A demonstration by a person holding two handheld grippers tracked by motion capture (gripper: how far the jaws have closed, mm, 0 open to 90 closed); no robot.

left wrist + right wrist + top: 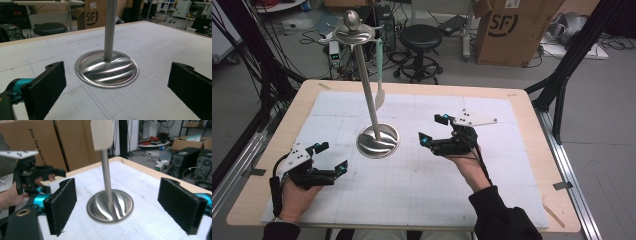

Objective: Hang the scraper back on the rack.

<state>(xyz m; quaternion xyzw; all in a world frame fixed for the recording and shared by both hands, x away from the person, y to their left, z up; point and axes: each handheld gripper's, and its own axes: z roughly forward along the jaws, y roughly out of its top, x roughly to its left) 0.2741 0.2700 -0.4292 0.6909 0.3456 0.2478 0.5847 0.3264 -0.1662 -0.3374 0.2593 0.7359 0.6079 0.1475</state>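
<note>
The left gripper view cuts off the top of the metal stand (107,65). A spatula (379,75) hangs from the stand's top. The left gripper (330,157) and right gripper (434,129) sit on either side of the stand's round base, both wide apart and holding nothing, with bare white mat (422,185) between.

Stand pole (110,30) cut off by top edge
</note>
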